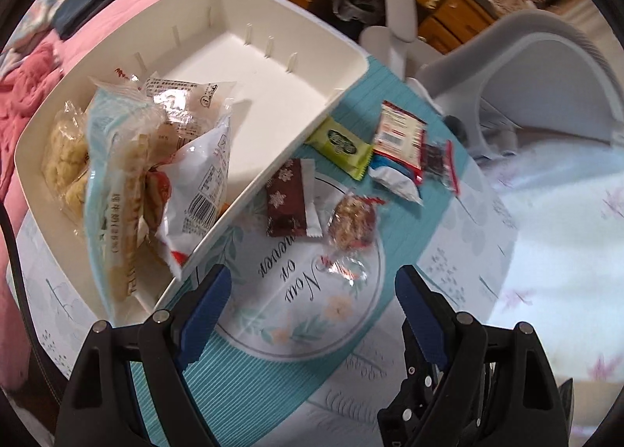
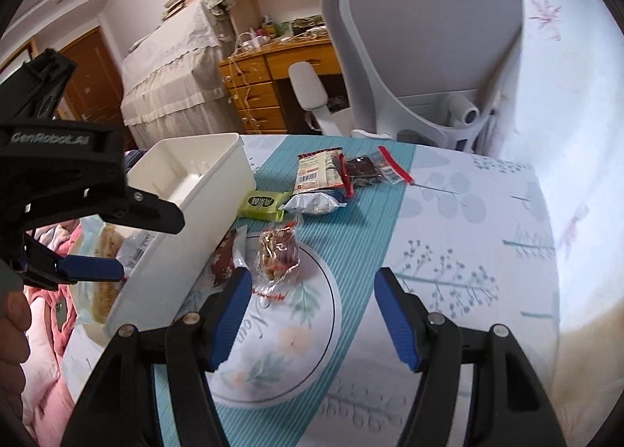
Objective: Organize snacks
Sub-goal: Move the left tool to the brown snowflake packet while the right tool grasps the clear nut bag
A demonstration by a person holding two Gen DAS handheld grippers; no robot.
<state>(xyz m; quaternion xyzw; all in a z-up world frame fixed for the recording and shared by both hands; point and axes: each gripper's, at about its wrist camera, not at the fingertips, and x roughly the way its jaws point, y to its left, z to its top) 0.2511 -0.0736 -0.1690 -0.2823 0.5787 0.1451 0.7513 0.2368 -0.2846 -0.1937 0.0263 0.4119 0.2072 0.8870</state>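
Note:
A white bin (image 1: pixel 273 69) (image 2: pixel 202 189) stands on the table at the left, with several bagged snacks (image 1: pixel 156 158) piled at its near end. Loose snacks lie beside it on the teal mat: a brown snowflake bar (image 1: pixel 286 199) (image 2: pixel 224 260), a clear nut-bar packet (image 1: pixel 351 223) (image 2: pixel 277 252), a green packet (image 1: pixel 339 145) (image 2: pixel 263 204), a red-and-white packet (image 1: pixel 399 135) (image 2: pixel 318 172), a blue-white packet (image 1: pixel 396 178) (image 2: pixel 314 203) and a dark packet (image 1: pixel 438 162) (image 2: pixel 364 170). My left gripper (image 1: pixel 312 291) is open and empty, just short of the brown bar. My right gripper (image 2: pixel 308 299) is open and empty near the nut-bar packet.
A grey office chair (image 2: pixel 421 49) (image 1: pixel 538 73) stands behind the table. A wooden desk with drawers (image 2: pixel 265 88) is further back. Pink bedding (image 1: pixel 35 69) lies left of the bin. The left gripper's body (image 2: pixel 78 189) shows over the bin in the right wrist view.

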